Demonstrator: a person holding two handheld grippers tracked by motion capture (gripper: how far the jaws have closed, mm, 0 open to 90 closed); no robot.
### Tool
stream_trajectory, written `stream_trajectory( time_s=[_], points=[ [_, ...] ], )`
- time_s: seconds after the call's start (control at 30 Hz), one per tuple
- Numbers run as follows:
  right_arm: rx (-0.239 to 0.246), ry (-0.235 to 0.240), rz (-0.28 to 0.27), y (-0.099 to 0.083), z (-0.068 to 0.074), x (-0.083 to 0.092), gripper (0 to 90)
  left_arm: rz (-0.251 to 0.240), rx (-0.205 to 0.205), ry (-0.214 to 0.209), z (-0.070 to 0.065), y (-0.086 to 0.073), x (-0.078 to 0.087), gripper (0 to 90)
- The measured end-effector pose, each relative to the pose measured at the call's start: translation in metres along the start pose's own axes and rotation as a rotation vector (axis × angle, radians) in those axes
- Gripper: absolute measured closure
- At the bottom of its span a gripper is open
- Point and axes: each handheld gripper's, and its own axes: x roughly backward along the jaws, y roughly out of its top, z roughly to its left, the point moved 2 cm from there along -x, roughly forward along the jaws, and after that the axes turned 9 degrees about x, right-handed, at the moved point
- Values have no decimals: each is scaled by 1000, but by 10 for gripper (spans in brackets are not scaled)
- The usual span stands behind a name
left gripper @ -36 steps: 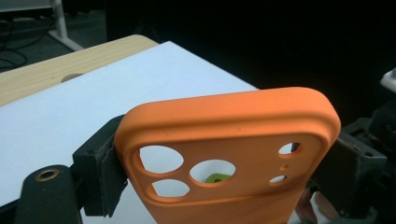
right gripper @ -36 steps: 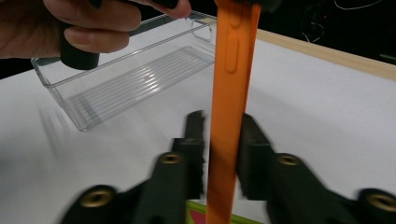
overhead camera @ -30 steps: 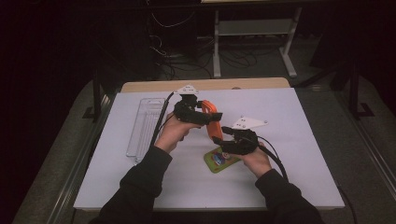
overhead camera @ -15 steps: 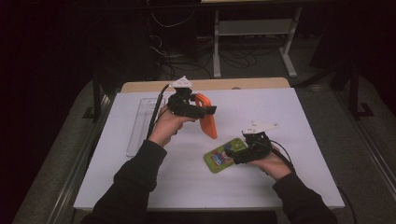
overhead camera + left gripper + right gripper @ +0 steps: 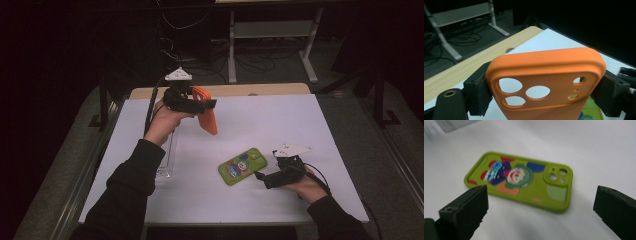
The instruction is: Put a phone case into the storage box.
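Orange phone case (image 5: 206, 116) pinched across its width by left claw (image 5: 200, 106), pads pressed on both long edges, camera cut-outs facing the left gripper view (image 5: 541, 87); held in the air, well apart from green phone case (image 5: 243, 165) and toward the far left of it. Green phone case lying flat on white worktop (image 5: 300, 125), printed back up with a cartoon clown figure, camera cut-outs at its far right end in the high view; seen again in the right gripper view (image 5: 524, 180). Right claw (image 5: 261, 176) low over the worktop, just beside the green phone case on its near right, pointed at it; jaws just been opening, now spread wide, nothing between the pads. Clear plastic tray (image 5: 167, 160) left of the green phone case, partly hidden under the left sleeve.
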Motion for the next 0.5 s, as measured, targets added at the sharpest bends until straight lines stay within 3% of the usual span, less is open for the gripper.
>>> stream_trajectory(
  time_s=[0.33, 0.4, 0.5],
  points=[
    [-23, 15, 8, -17, 2, 14, 0, -25, 12, 81, 24, 7, 17, 153],
    [-18, 17, 9, -19, 1, 15, 0, -26, 16, 127, 35, 10, 23, 153],
    [-21, 25, 9, -19, 2, 16, 0, -32, 19, 160, 42, 12, 27, 153]
  ],
)
